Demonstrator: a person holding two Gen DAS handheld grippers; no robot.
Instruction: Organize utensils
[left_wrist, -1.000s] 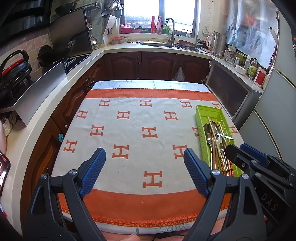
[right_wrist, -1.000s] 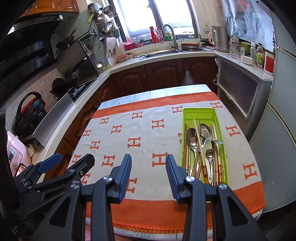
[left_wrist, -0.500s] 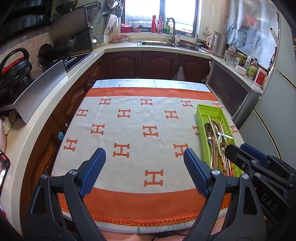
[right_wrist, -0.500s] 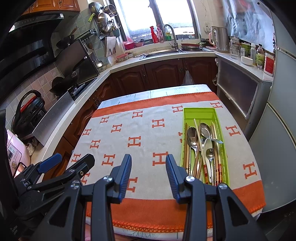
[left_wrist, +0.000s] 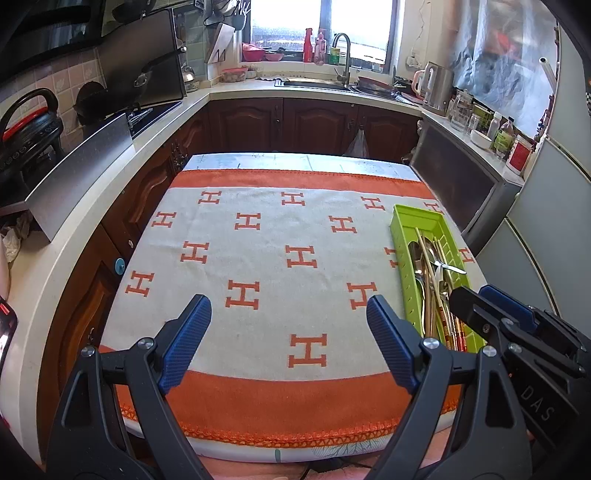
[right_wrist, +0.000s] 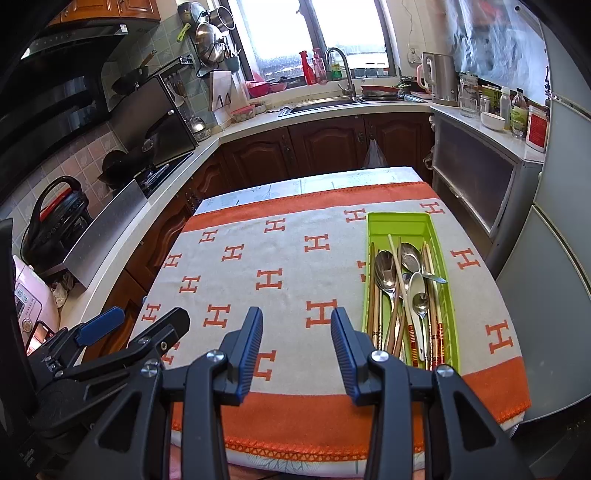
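Kitchen setting: bench (left_wrist: 258, 229) under an orange-and-grey H-print cloth, counters and sink beyond. Your left claw (left_wrist: 288, 339) is spread wide, nothing between the fingers, over bare cloth. Your right claw (right_wrist: 296, 347) is also spread and empty, narrower gap. Green tray (right_wrist: 448, 295) lies ahead and just right of the right claw, well right of the left. It holds spoons (right_wrist: 386, 269) and chopsticks (right_wrist: 439, 332) piled loosely, one spoon handle poking over the right rim. Judgement: metal spoons are light, stiff, slick; pinch mid-handle, not the bowl. Chopsticks are thin and roll; grip near the banded ends. The white spoon may be ceramic, so go easy on it.
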